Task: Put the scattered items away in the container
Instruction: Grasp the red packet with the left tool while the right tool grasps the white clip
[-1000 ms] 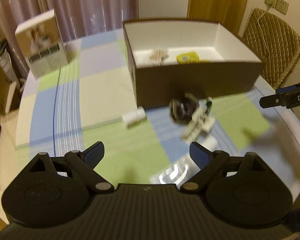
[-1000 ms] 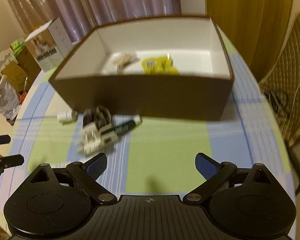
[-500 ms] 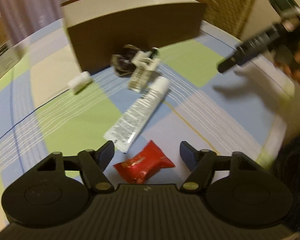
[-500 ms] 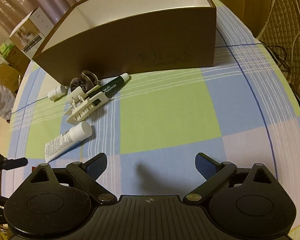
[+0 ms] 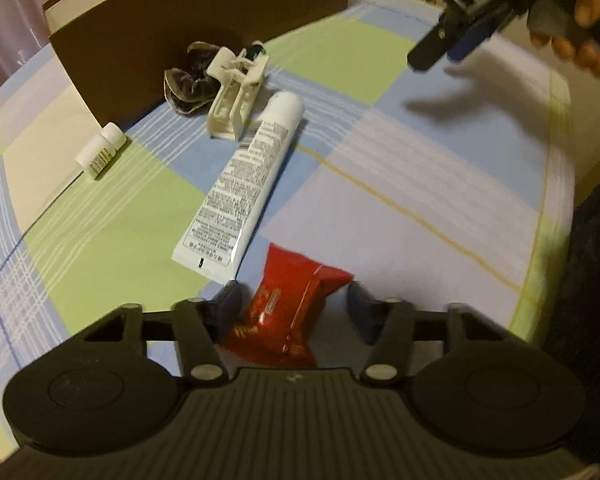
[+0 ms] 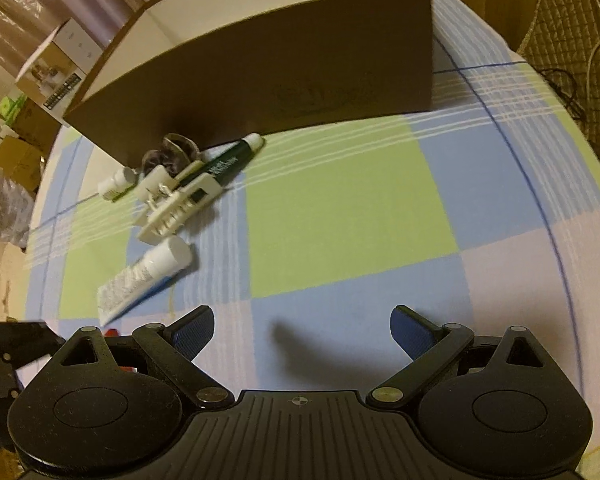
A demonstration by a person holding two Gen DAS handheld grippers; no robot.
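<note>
On the checked tablecloth (image 5: 400, 184), everything is placed here against the brown cardboard box (image 5: 204, 28) standing at the far side. Left of the cluster, just off the box's near wall, a small white pill bottle (image 5: 100, 150) lies on its side. Next, touching the foot of the box, is a dark hair scrunchie (image 5: 190, 80), and a white plastic hair clip (image 5: 236, 88) rests against it. A dark green tube (image 6: 224, 162) lies under the clip, pointing along the box wall. Nearer than the clip, a white printed tube (image 5: 244, 184) stretches away from the box, cap end toward it.

Well apart from the box, at the near edge, a red snack packet (image 5: 292, 312) sits between the fingers of the left gripper (image 5: 294, 308), whose jaws have just been closing to a narrow gap; the left pad appears to meet the packet, while the right pad stands just clear.

Farther right, the right gripper (image 6: 302, 328) hovers over bare cloth, jaws wide, nothing between them. In the left wrist view a hand (image 5: 576, 12) carries it.
</note>
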